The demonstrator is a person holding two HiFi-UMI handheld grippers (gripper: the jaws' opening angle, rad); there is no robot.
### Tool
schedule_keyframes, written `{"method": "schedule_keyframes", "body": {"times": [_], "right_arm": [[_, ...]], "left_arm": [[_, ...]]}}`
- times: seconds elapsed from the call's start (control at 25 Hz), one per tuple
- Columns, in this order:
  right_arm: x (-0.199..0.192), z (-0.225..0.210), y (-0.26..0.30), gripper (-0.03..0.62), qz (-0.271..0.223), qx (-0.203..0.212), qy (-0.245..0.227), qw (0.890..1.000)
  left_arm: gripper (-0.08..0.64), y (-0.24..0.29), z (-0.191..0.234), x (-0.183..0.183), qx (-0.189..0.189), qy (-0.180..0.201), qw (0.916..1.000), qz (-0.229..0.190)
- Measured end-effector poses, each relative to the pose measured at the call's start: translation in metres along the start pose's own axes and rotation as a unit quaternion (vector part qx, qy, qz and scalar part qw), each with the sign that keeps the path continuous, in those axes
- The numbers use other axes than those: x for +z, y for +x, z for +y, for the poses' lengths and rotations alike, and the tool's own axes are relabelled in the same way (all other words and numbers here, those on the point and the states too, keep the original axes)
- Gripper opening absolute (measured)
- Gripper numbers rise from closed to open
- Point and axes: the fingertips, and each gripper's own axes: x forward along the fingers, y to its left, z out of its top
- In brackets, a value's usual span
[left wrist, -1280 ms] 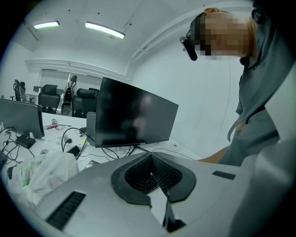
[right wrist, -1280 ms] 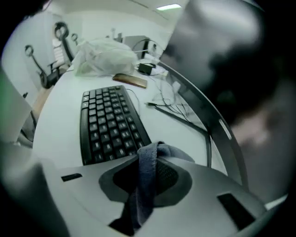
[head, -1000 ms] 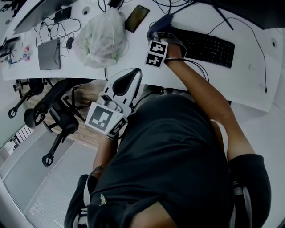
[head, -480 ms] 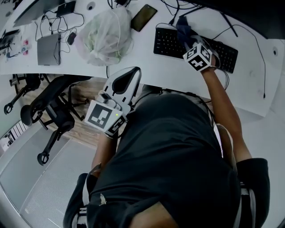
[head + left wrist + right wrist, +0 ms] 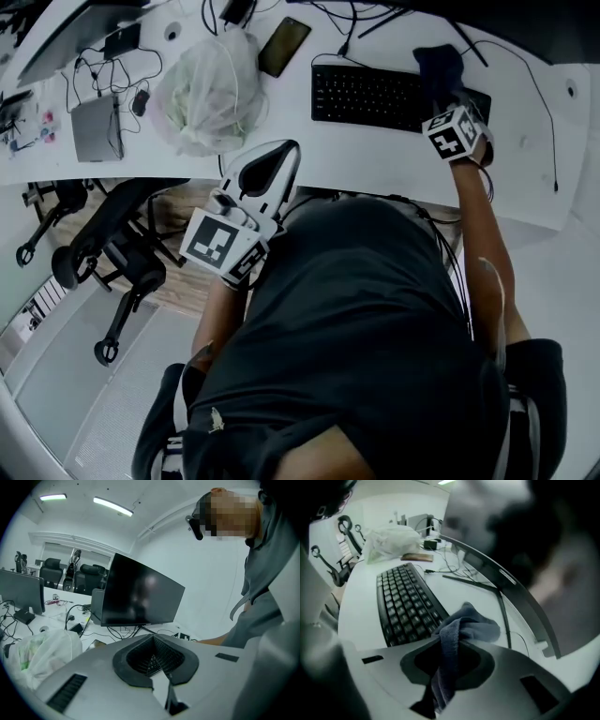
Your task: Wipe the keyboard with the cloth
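A black keyboard (image 5: pixel 370 96) lies on the white desk (image 5: pixel 375 159). My right gripper (image 5: pixel 448 101) is over the keyboard's right end, shut on a dark blue cloth (image 5: pixel 439 67) that bunches ahead of the jaws. In the right gripper view the cloth (image 5: pixel 464 627) hangs from the closed jaws of the right gripper (image 5: pixel 445 667), with the keyboard (image 5: pixel 405 604) stretching away to the left. My left gripper (image 5: pixel 265 171) is held off the desk's near edge, close to the person's chest, shut with nothing in it; its own view shows the left gripper (image 5: pixel 154 656) pointing towards a dark monitor (image 5: pixel 140 595).
A white plastic bag (image 5: pixel 211 84) sits left of the keyboard, a phone (image 5: pixel 286 42) behind it, a grey box (image 5: pixel 94 127) with cables farther left. Cables run behind the keyboard. A black office chair (image 5: pixel 112 248) stands below the desk edge at left.
My right gripper has swept the cloth along the keyboard from its left end to its right end. The left gripper has stayed in place.
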Motion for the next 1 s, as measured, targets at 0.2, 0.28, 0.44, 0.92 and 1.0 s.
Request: {"method": "schedule_keyframes", "body": {"times": [0.2,0.28,0.44,0.92,1.0], "right_arm": [[0.153,0.130,0.003,0.061,-0.114,0.109,-0.115,0.981],[0.201,0.181,-0.008,0.061,-0.153,0.159,-0.172,0.960],[0.245,0.198,-0.020,0.061,-0.196,0.169,-0.208,0.943],[0.104,0.067,0.008,0.061,-0.071,0.095,-0.038,0.992],[0.109,0.060,0.002,0.061,-0.064,0.073,-0.037,0.995]], "left_arm": [[0.002,0.006,-0.004,0.006,-0.006,0.015,0.9998,0.007],[0.002,0.006,-0.005,0.005,-0.005,0.017,0.9998,0.010],[0.002,0.002,0.000,0.005,0.004,0.013,0.9999,0.006],[0.002,-0.004,0.025,-0.006,0.019,-0.021,0.9996,0.002],[0.002,0.001,0.024,-0.006,0.010,-0.019,0.9997,0.006]]}}
